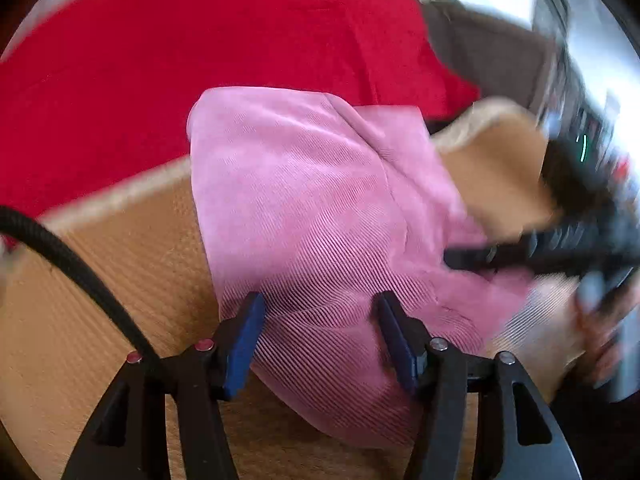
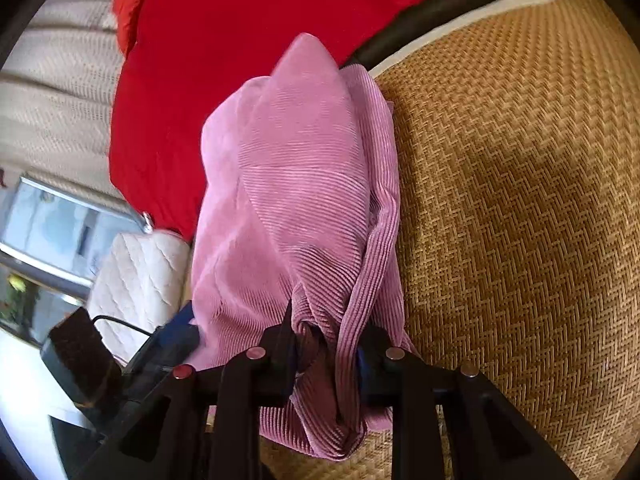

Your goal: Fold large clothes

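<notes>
A pink corduroy garment (image 1: 320,216) is lying bunched and partly folded on a woven tan mat (image 2: 520,200), its far end reaching up against a red cushion (image 1: 200,48).

The right gripper (image 2: 326,354) is pinching a gathered fold of the near edge of the pink fabric between narrowly set jaws, cloth spilling out below and to either side of them.

The left gripper (image 1: 320,312) is hovering over the garment's near part with its jaws standing wide apart, blue pads (image 1: 244,344) facing each other across the cloth but not pressing on it.

A black cable (image 1: 80,276) is trailing across the mat at the left. A quilted white cushion (image 2: 136,280) is sitting left of the garment in the right wrist view.
</notes>
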